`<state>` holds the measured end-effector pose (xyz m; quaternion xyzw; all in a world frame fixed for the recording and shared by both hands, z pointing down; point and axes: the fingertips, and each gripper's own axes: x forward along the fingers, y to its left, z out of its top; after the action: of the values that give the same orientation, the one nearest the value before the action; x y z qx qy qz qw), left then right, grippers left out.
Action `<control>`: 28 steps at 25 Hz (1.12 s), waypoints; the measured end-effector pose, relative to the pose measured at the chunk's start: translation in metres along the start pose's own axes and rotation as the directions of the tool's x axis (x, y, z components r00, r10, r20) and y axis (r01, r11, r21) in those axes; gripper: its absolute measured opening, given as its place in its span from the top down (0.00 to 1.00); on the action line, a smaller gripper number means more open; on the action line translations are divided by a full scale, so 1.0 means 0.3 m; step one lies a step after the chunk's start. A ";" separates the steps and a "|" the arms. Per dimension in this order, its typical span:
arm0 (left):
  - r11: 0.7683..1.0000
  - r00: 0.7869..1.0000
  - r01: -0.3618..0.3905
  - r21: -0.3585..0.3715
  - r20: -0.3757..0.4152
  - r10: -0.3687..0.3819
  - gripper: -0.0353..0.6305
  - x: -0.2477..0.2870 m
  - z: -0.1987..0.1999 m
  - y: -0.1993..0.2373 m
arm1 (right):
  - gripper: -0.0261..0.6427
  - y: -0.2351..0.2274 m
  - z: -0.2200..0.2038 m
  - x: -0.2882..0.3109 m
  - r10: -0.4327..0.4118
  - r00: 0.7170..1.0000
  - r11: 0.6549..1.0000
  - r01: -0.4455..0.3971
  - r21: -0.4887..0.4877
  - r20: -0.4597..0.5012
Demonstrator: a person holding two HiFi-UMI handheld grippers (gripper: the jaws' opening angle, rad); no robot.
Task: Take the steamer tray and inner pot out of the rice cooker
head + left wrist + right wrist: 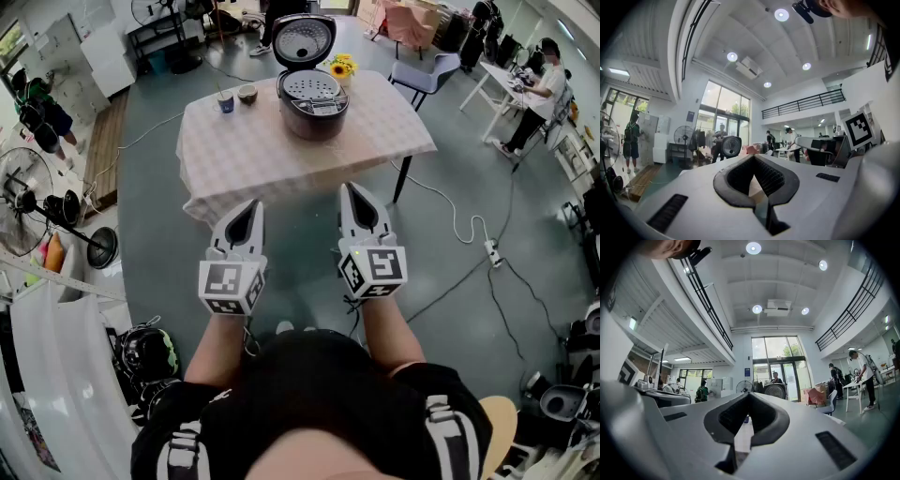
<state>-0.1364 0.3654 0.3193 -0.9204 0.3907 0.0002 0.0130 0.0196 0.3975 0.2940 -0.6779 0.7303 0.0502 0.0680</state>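
The rice cooker [314, 105] stands at the far side of the table [272, 159], its lid [304, 39] raised. A perforated silver steamer tray [312, 86] lies in its mouth and hides the inner pot. My left gripper [249, 206] and right gripper [351, 191] are held side by side before the table's near edge, well short of the cooker, both shut with nothing between the jaws. The left gripper view shows its shut gripper [753, 158] pointing level at the cooker's lid [731, 146]. In the right gripper view the shut gripper [748, 396] aims slightly upward, the lid [774, 391] beyond it.
A blue cup [226, 103], a small bowl [247, 93] and yellow flowers [341, 67] share the table. A chair [427, 73] stands behind it on the right. A cable and power strip [491, 251] lie on the floor, a fan [47, 211] stands left, and a person [542, 89] stands far right.
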 end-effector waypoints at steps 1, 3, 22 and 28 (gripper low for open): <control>1.000 1.000 0.003 -0.005 0.000 -0.003 0.94 0.001 0.000 0.002 | 0.96 0.005 -0.001 0.004 0.003 1.000 1.000 -0.003 -0.002 -0.001; 1.000 1.000 0.007 -0.010 -0.001 -0.007 0.94 0.001 0.000 0.007 | 0.96 0.013 -0.004 0.010 0.006 1.000 1.000 -0.006 -0.003 -0.004; 0.998 0.998 0.062 -0.010 -0.005 -0.062 0.94 0.100 -0.022 0.087 | 0.96 0.038 -0.045 0.107 -0.043 0.999 0.999 0.042 -0.028 -0.011; 0.994 0.994 0.105 -0.023 -0.005 -0.105 0.94 0.122 -0.045 0.128 | 0.96 0.059 -0.069 0.126 -0.084 0.996 0.996 0.084 -0.034 -0.018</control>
<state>-0.1388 0.3121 0.3316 -0.9398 0.3417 0.0010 0.0015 -0.0013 0.3582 0.3078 -0.7095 0.7008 0.0528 0.0516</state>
